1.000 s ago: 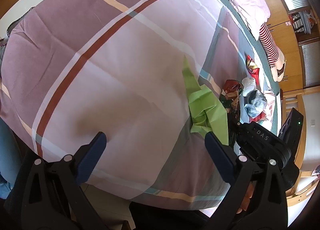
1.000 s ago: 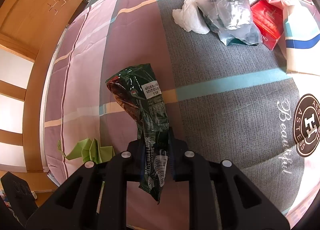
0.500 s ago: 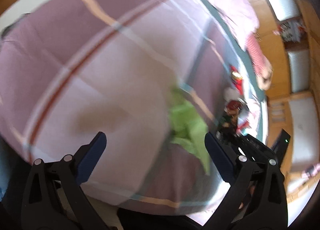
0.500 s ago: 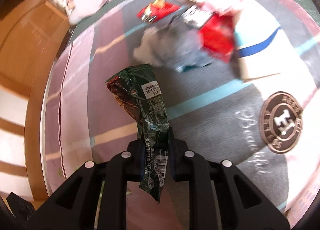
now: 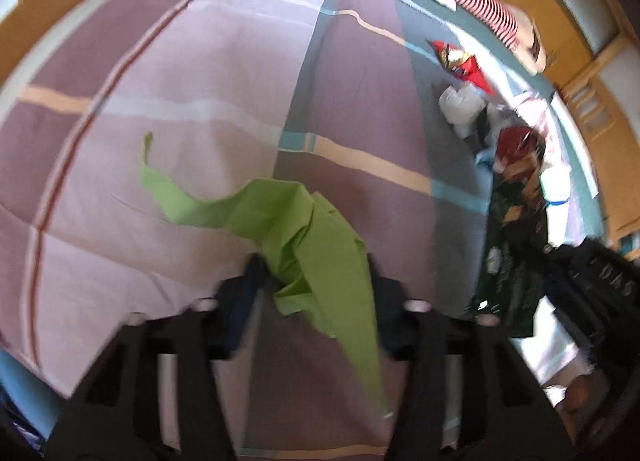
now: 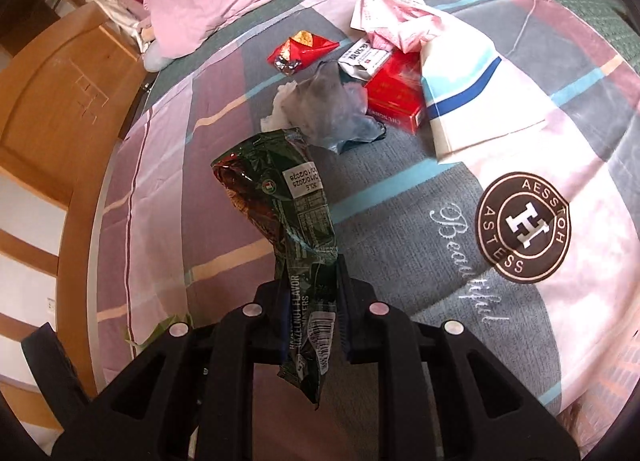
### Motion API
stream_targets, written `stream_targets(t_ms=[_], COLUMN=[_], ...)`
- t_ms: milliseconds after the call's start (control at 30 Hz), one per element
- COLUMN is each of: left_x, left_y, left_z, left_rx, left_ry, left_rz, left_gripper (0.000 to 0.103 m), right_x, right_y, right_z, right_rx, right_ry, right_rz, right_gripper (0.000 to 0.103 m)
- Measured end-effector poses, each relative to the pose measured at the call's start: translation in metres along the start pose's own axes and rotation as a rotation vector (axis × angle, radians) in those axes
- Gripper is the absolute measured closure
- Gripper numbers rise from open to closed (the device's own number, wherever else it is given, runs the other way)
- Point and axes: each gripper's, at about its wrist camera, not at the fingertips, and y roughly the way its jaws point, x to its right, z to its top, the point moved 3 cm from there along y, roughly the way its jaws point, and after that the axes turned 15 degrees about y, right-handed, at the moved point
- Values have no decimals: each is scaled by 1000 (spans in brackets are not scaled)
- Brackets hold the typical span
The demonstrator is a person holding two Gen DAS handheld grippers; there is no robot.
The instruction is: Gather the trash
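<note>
Left wrist: left gripper [image 5: 314, 281] astride green paper [image 5: 304, 229]; right gripper [image 6: 310, 297] pinching wafer wrapper [image 6: 288, 213].

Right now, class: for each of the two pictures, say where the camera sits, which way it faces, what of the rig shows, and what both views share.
Left wrist: sits on the left gripper, facing across the bed; its jaws flank the green paper.
Right wrist: sits on the right gripper, facing the pillow end; jaws shut on the green wrapper.
Shared: red snack bag, green wrapper.
</note>
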Motion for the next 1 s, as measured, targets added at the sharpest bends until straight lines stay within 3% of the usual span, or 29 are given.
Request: stream_targets(t_ms=[133, 533, 1000], left_x=[-8, -23, -26], left_y=[-3, -39, -47], left_z=[-3, -6, -5], left_rx=[1, 89, 114], left_ry=[-26, -103, -93], left_rz=[-31, -145, -128], left_gripper=[74, 76, 76], right_x=[-4, -7, -8], right_y=[-2, 5, 11], right_z=[-1, -3, -6], right_rx=[22, -4, -37], right_ry=[-25, -24, -33], right_rz=[-11, -17, -21], right_gripper=[84, 83, 83])
